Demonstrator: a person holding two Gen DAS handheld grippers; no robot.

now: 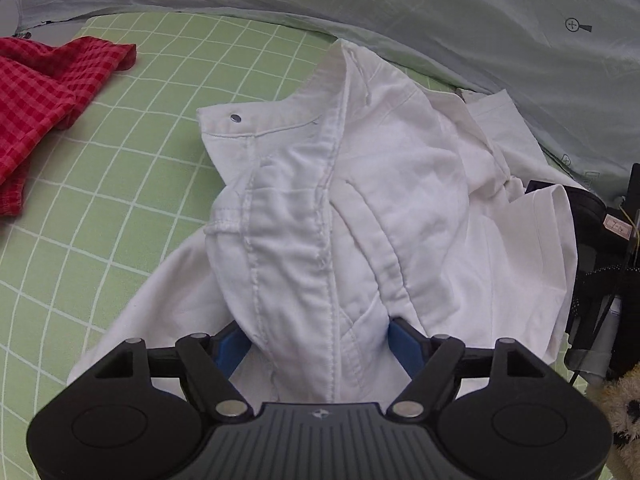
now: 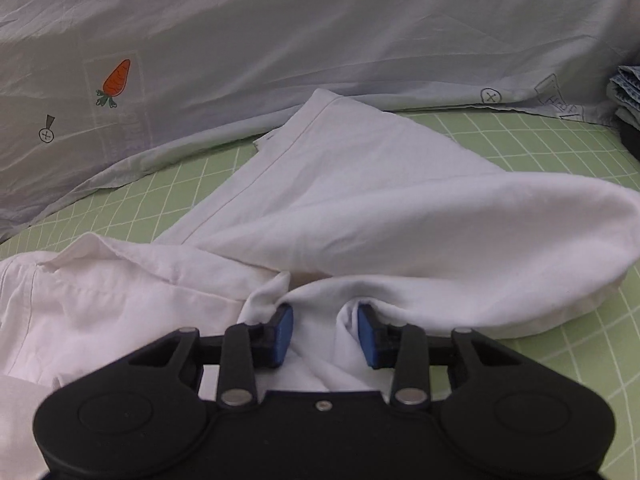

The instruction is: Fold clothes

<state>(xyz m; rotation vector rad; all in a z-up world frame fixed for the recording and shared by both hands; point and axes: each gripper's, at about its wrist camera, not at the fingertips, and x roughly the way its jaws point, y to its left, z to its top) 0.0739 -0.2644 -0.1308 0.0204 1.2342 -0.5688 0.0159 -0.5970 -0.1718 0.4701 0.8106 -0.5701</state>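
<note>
No container appeared in either view. The white trousers [image 1: 332, 208] lay crumpled on the green checked sheet [image 1: 120, 184], just beside the pale carrot-print cover [image 1: 480, 40] behind them.

Only the left wrist view showed the waistband with its metal button [image 1: 236, 119] and a red checked garment [image 1: 44, 96] well apart from the trousers, to their left. Only the right wrist view showed one trouser leg [image 2: 340, 184] doubled over in a rounded fold, and stacked blue fabric [image 2: 626, 96] at the far right edge.

The left gripper [image 1: 318, 344] had its blue pads either side of a bunched ridge of the trousers, clamped on it. The right gripper [image 2: 325, 330] likewise pinched a gather of the trousers between its pads. The cloth was white, wrinkled, with raised double seams.
</note>
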